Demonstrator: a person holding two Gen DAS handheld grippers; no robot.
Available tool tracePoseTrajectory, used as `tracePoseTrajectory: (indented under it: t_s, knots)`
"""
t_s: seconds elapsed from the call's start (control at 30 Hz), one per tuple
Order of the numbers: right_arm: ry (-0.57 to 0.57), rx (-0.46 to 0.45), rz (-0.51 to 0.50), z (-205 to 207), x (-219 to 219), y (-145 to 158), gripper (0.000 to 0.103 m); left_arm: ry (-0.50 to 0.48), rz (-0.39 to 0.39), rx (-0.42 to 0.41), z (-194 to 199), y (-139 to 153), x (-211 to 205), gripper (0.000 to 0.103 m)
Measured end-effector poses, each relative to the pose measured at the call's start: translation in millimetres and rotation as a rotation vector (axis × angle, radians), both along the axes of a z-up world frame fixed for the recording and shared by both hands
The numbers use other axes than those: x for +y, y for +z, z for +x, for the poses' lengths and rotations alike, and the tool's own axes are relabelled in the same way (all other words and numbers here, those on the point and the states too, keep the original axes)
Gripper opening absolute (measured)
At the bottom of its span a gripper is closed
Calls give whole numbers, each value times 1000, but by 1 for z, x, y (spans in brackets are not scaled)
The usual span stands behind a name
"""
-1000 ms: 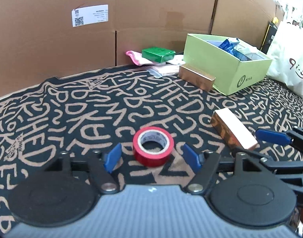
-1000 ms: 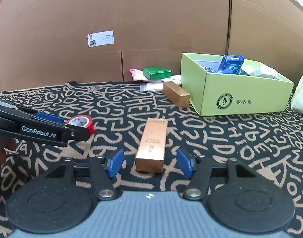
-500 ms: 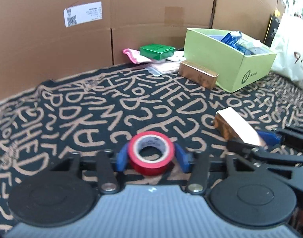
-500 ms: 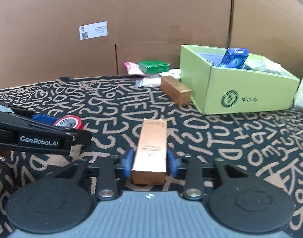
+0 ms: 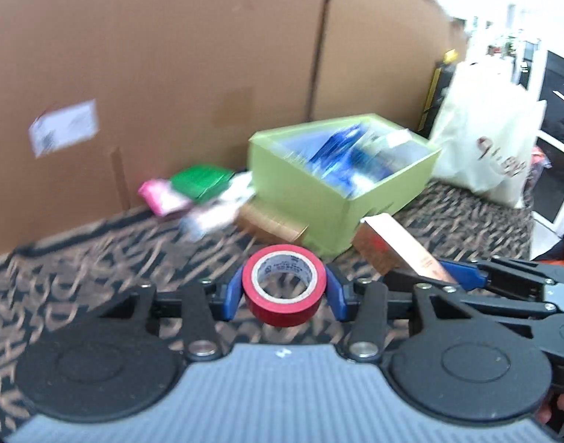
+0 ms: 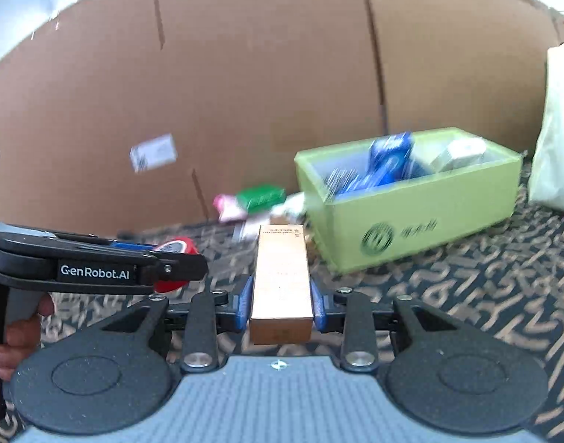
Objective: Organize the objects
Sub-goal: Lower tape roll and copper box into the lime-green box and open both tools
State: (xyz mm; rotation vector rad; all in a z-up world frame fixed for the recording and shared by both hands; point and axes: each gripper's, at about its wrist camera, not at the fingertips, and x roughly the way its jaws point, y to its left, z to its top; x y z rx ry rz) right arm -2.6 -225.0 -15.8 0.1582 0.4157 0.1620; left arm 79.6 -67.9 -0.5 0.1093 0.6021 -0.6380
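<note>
Both your grippers carry loads near the green box point(image 6: 411, 217).
Your left gripper point(image 5: 284, 293) pinches red tape roll point(image 5: 284, 288); your right gripper point(image 6: 281, 302) clamps copper carton point(image 6: 282, 277).

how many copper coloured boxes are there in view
2. One copper box is held in the right gripper jaws; the other lies on the patterned cloth against the green bin. More may be hidden inside the bin.
</note>
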Motion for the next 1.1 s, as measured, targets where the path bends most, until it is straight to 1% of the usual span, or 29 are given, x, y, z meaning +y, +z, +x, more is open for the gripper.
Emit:
tracePoseTrajectory:
  t_s: [0.1,0.17,0.23,0.3,0.47,0.6,0.77,0.8,0.83,0.87,0.9,0.93,1.0,1.03,1.1]
  knots:
    - [-32,-42,3,7,-17,15,36,-43,-11,-30,9,17,-24,46]
    - [-51,-66,-6,14,-28,24,36,-48,-5,-52,20,26,-41,46]
    - [-64,-74,-15,25,-37,30,36,-53,-13,-37,34,34,-57,46]
    - [-77,-67,-29,41,-48,34,36,-62,-24,-1,51,38,-74,46]
    - [-90,-10,-49,87,-65,36,36,-23,9,25,89,32,-110,46]
    - [-96,36,-90,120,-74,32,36,6,20,48,115,24,-127,46]
    - [-109,40,-123,154,-74,24,36,34,46,23,134,14,-142,47]
    - [-113,42,-129,160,-76,22,36,31,48,16,137,12,-144,59]
    - [-108,41,-138,165,-77,19,36,32,44,7,139,9,-143,78]
    - [-96,48,-152,170,-77,16,36,49,36,-6,139,7,-141,85]
    - [-92,57,-159,171,-77,14,40,63,23,-21,136,5,-136,90]
    - [-92,52,-159,170,-79,11,54,64,11,-32,134,3,-131,94]
    - [-95,-3,-157,156,-81,5,71,71,-2,-31,130,-1,-122,99]
    - [-107,-24,-163,150,-80,3,73,82,-2,-31,129,-2,-119,102]
    - [-127,-62,-176,138,-79,1,73,98,-2,-33,124,-3,-113,103]
